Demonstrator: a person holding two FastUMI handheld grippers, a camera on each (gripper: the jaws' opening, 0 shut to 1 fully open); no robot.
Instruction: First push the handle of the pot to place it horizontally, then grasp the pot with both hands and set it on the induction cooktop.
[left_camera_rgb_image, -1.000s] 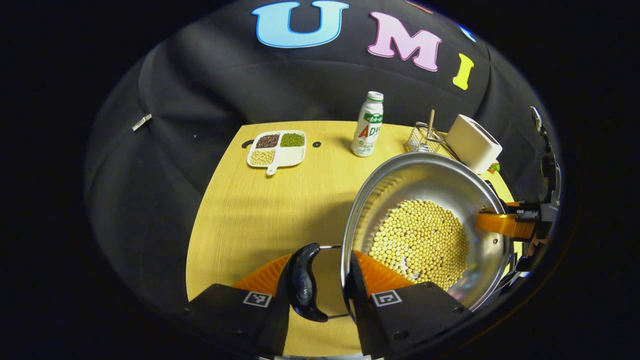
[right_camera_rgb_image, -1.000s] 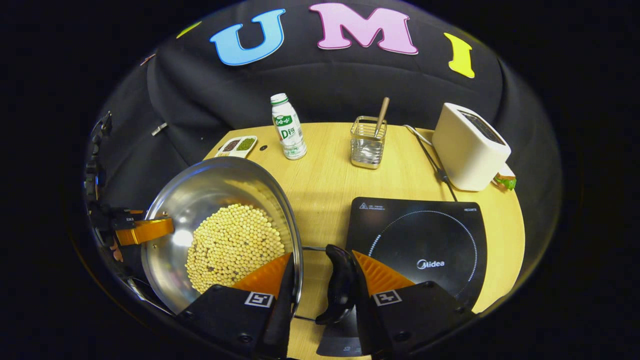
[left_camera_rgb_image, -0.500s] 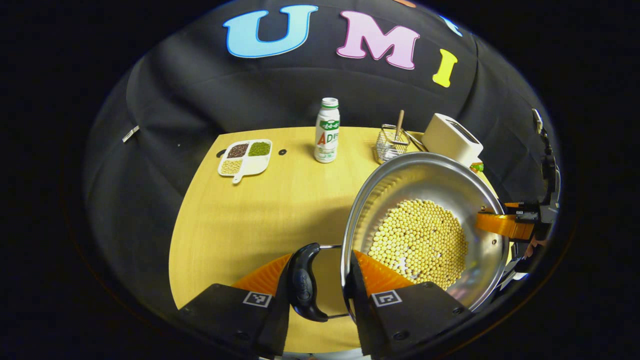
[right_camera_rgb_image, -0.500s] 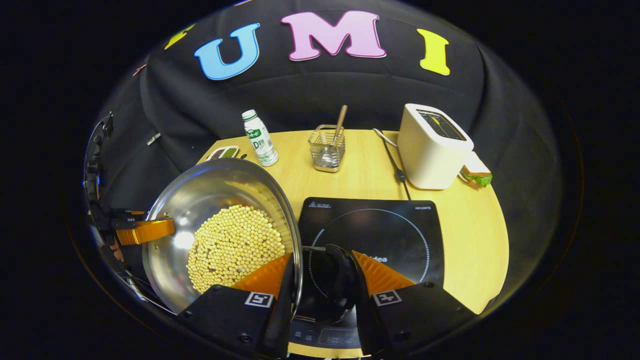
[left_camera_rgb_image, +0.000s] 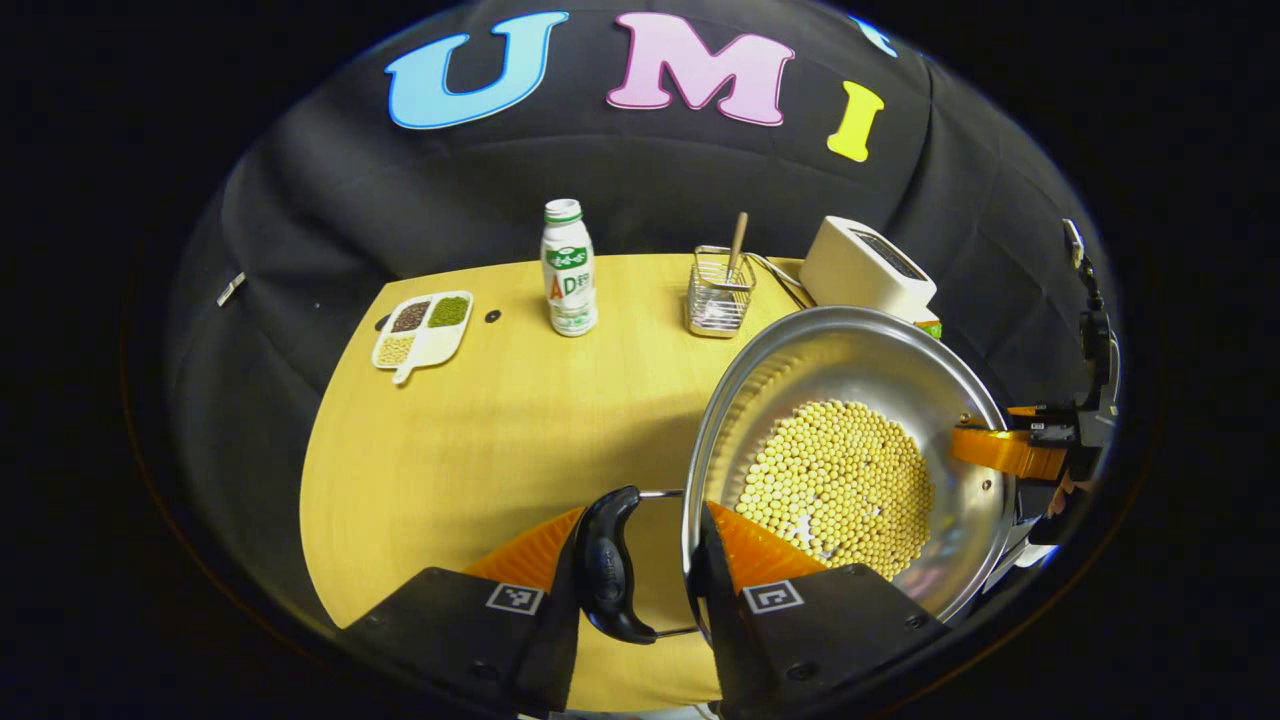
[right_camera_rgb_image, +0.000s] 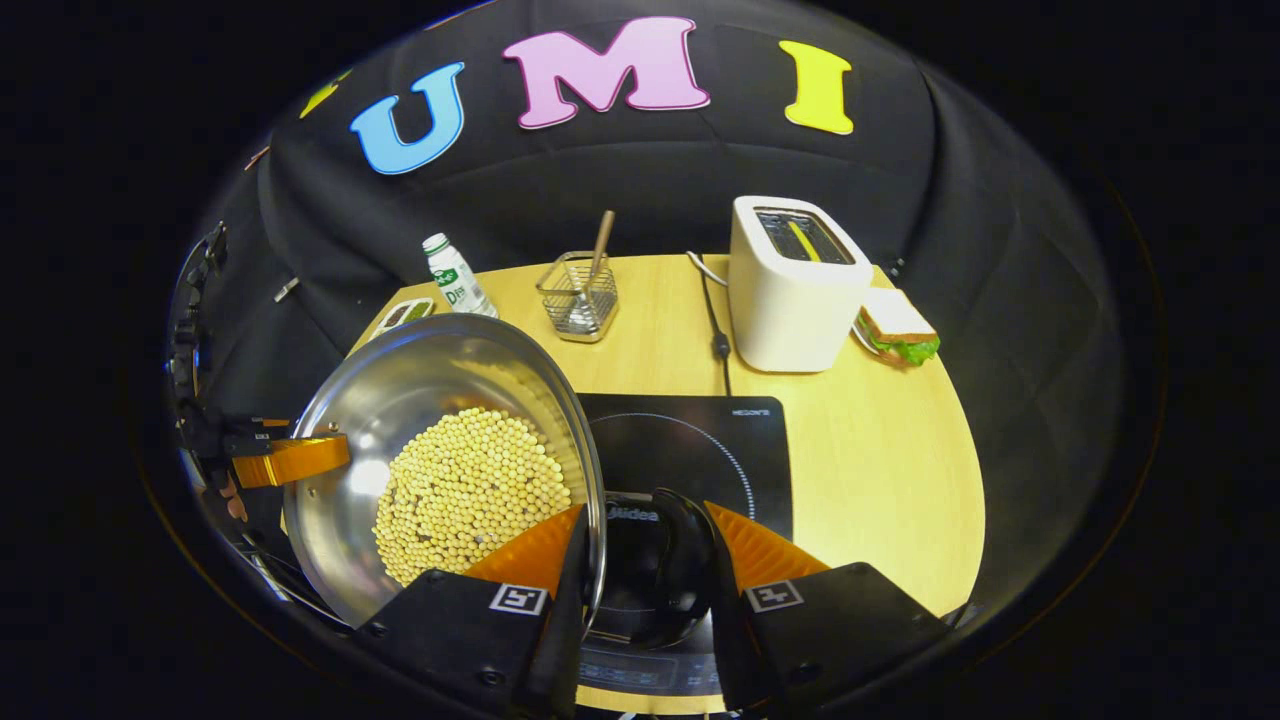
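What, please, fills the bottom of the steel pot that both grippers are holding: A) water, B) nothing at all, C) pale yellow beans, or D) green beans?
C: the right gripper view shows the pot with a round bed of pale yellow beans over its bottom, and the left gripper view shows the same beans.

Light falls from above, bright on the table (left_camera_rgb_image: 480, 440) and dim on the cloth wall behind. The pot (left_camera_rgb_image: 850, 380) throws a soft shadow leftward across the wood in the left gripper view, and its steel wall (right_camera_rgb_image: 400, 400) shows pale glare. Fisheye bending curves the table's edges. Focus is sharp; far items look slightly soft.
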